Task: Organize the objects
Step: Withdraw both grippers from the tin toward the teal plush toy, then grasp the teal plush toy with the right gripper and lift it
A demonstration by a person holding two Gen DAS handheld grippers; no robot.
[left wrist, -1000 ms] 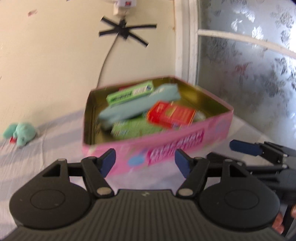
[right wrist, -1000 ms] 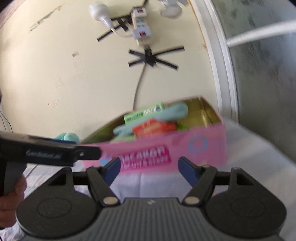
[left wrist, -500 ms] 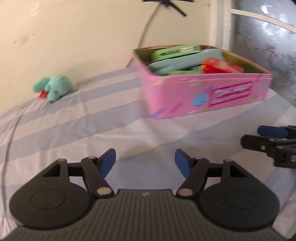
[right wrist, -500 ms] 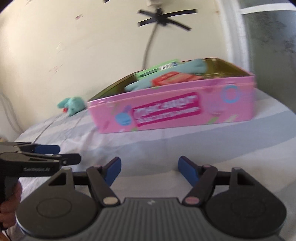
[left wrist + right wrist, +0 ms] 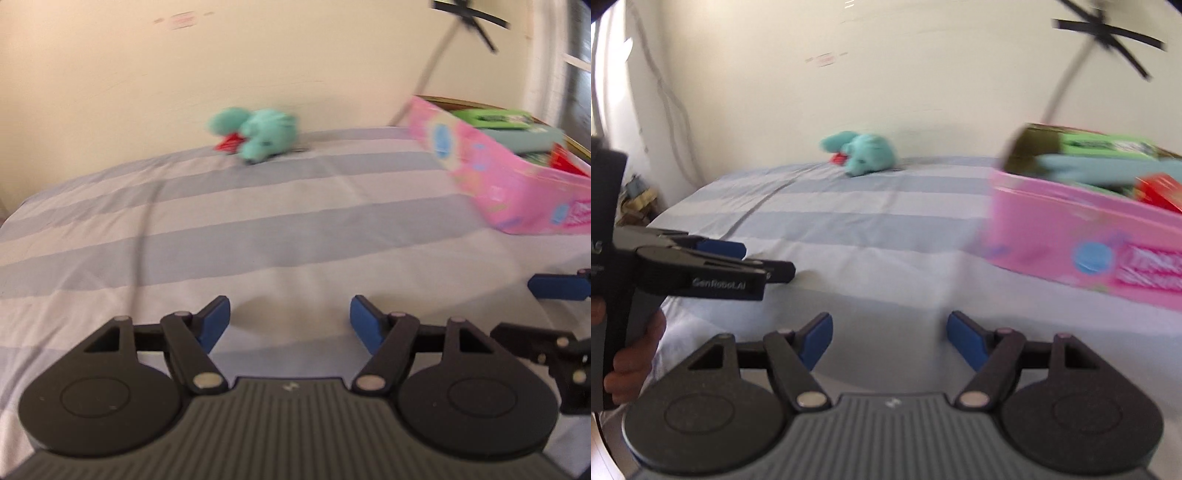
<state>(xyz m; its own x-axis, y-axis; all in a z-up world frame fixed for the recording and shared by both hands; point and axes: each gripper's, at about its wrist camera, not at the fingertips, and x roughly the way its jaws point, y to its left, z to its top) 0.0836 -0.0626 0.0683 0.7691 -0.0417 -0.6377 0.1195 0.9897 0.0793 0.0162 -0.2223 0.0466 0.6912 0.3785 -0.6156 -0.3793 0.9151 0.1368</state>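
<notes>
Two hand-held tongs hover low over a bed (image 5: 258, 229) covered in a sheet with pale blue and white stripes. The left tongs (image 5: 289, 319) are spread wide, blue pads apart, with nothing between them. The right tongs (image 5: 889, 339) are likewise spread and hold nothing. In the right wrist view, the left tongs appear at the left edge, gripped by a hand (image 5: 635, 354).

A teal plush toy (image 5: 258, 133) with a red patch lies on the bed at the far side, close to the cream wall (image 5: 258, 55), well apart from both tongs. To the right stands a pink box (image 5: 1086, 236), open at the top, holding a green packet (image 5: 1108, 142), a light blue item (image 5: 1108, 170) and a red packet (image 5: 1160, 188). Black tape strips (image 5: 1108, 37) fix a cable to the wall above the box. Both views are somewhat blurred.
</notes>
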